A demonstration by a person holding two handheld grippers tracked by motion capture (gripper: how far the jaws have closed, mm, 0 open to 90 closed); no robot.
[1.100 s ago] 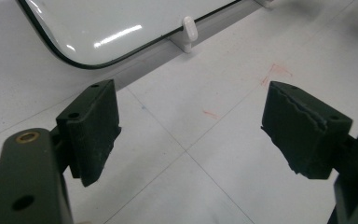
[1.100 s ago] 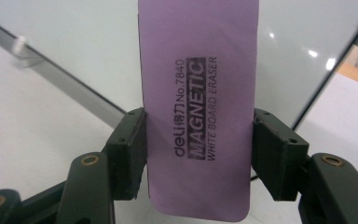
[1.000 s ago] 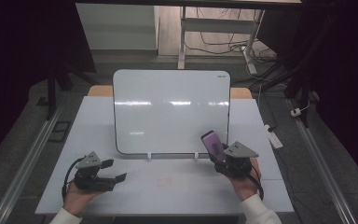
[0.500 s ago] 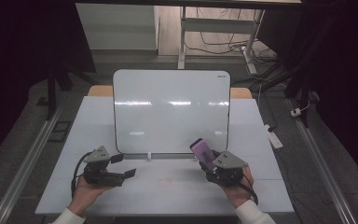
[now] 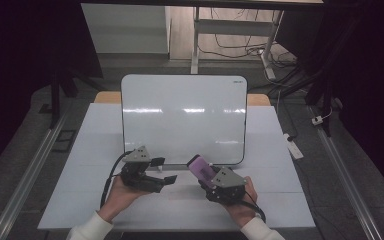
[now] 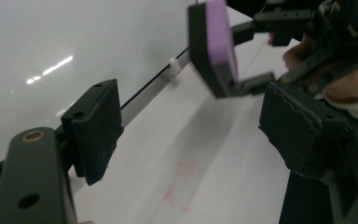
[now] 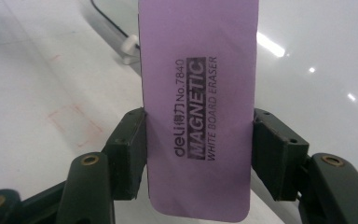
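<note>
Landmark: whiteboard [image 5: 183, 117], standing upright toward the far side of the white bench [image 5: 80, 165].
Right claw [image 5: 203, 172]: closed on the purple eraser [image 5: 199, 169]; in the right gripper view the pads press its two long edges [image 7: 198, 107].
Eraser position: lifted off the bench, just in front of the whiteboard's lower edge, right of centre.
Left claw [image 5: 162, 171]: parted wide, nothing between the pads; the jaws have just been closing a little.
Left claw position: in front of the whiteboard's lower edge, left of the eraser, near it but apart.
Bench mark: faint red outline [image 6: 182, 184] in front of the whiteboard.
</note>
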